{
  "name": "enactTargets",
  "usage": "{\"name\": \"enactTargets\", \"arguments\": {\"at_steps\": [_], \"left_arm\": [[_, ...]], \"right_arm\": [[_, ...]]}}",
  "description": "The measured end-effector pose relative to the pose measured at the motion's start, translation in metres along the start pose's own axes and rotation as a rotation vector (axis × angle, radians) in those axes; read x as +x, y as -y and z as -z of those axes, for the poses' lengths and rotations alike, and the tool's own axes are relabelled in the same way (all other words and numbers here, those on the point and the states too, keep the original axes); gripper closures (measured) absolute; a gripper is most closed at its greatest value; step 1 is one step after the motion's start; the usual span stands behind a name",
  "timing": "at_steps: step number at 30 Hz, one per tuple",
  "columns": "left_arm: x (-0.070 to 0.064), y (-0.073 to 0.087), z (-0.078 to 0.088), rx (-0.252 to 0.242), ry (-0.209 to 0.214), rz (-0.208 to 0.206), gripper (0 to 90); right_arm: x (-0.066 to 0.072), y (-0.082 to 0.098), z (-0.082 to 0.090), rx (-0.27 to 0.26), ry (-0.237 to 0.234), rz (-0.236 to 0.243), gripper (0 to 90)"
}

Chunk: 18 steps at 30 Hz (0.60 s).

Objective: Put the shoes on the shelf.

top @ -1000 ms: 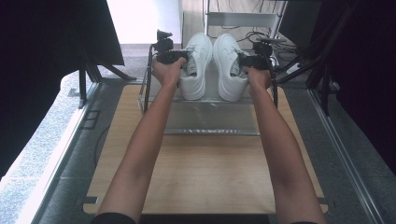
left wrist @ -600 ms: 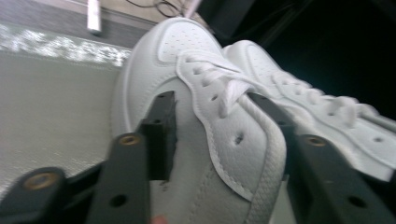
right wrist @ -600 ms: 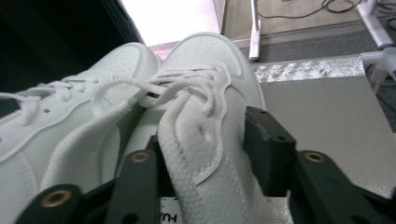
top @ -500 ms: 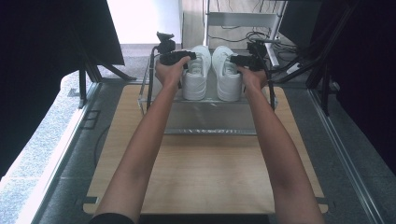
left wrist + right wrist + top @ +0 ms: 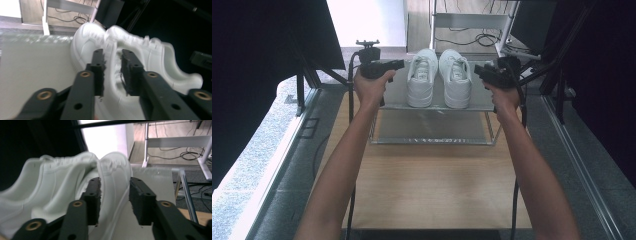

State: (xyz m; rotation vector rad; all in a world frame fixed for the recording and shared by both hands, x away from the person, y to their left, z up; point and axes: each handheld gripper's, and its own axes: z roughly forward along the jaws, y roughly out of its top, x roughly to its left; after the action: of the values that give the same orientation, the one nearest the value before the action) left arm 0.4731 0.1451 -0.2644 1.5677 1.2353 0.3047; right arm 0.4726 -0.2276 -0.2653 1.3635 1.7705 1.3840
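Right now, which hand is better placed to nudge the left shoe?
Left: the left gripper hangs beside the left shoe with jaws apart, while the right gripper sits past the right shoe.

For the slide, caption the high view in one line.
Two white sneakers sit side by side on a rack shelf, flanked by left gripper and right gripper.

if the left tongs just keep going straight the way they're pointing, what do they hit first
Probably the left shoe. In the left gripper view the left tongs point at its side, with its lace area showing through the gap between the jaws. In the high view they sit beside it, apart from it; exact depth is unclear.
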Motion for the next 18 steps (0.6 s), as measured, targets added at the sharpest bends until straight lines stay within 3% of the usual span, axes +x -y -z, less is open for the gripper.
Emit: {"name": "enactTargets", "arguments": {"at_steps": [6, 12, 18], "left_arm": [[0.011, 0.034, 0.0, 0.116, -0.028, -0.075, 86.4], [0.023, 0.059, -0.011, 0.188, -0.013, -0.057, 86.1], [0.022, 0.064, -0.017, 0.189, -0.001, -0.051, 88.6]], "right_arm": [[-0.006, 0.031, 0.003, 0.099, -0.019, 0.091, 82.4], [-0.005, 0.056, -0.011, 0.149, -0.047, 0.11, 89.5], [0.0, 0.059, -0.015, 0.146, -0.044, 0.12, 90.0]]}}
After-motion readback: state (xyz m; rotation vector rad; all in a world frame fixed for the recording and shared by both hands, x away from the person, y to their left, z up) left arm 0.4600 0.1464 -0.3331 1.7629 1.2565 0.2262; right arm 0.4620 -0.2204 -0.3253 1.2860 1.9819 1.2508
